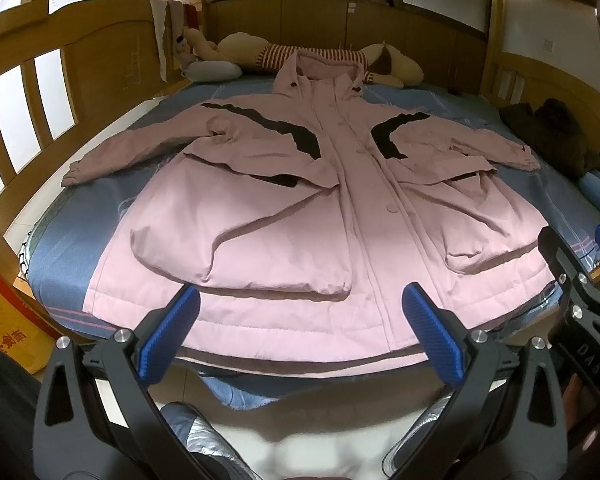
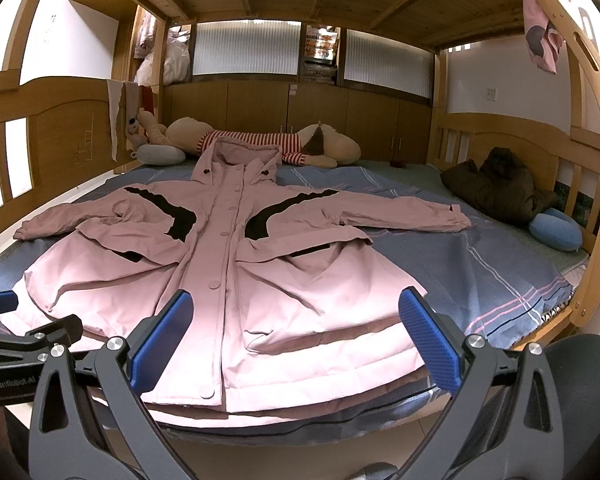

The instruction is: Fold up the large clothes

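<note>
Hovering at hem of pink coat (image 1: pixel 300 208), both tools spread wide, empty. Coat flat, front up, on bed (image 2: pixel 480 272); long axis runs away from tools toward hood, sleeves out sideways. Left tool (image 1: pixel 300 332) nearer left sleeve, right tool (image 2: pixel 296 336) nearer right sleeve. Right view alone shows bunk slats overhead.

Black gripper frames, blue ribbed fingers (image 1: pixel 172 332), silver screws.
</note>
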### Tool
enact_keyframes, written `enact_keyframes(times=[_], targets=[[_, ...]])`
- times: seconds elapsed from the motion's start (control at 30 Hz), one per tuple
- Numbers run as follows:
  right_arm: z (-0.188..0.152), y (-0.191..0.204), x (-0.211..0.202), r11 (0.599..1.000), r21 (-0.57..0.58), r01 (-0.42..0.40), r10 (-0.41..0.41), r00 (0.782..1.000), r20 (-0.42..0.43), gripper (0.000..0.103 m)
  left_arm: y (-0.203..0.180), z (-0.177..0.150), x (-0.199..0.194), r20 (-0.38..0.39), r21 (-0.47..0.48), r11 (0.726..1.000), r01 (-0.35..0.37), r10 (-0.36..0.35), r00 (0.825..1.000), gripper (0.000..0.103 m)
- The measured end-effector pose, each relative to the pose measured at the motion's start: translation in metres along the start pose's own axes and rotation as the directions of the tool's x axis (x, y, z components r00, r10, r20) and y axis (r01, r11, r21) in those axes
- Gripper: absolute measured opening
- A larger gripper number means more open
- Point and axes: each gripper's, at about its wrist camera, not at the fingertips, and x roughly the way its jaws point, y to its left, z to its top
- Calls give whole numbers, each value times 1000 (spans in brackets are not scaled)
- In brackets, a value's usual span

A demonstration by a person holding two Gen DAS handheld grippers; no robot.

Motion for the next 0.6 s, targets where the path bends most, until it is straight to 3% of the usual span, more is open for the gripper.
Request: enact_keyframes(times=[0.13, 0.27, 0.37, 0.6], targets=[[-1, 3, -1, 1000, 10, -17, 17, 1000, -15, 102, -2, -2, 0, -18, 2, 1000, 9, -9, 1000, 101], [6, 2, -13, 999, 11, -39, 39, 999, -1, 102, -7, 5, -6, -87, 48, 998, -30, 34, 996, 101], [10, -2, -15, 997, 18, -75, 75, 997, -3, 102, -14, 9, -13, -90, 89, 993, -79, 87, 992, 101], [23, -24, -3, 975, 52, -216, 219, 973, -71, 102, -19, 11, -27, -26, 141, 989, -54, 58, 998, 101]])
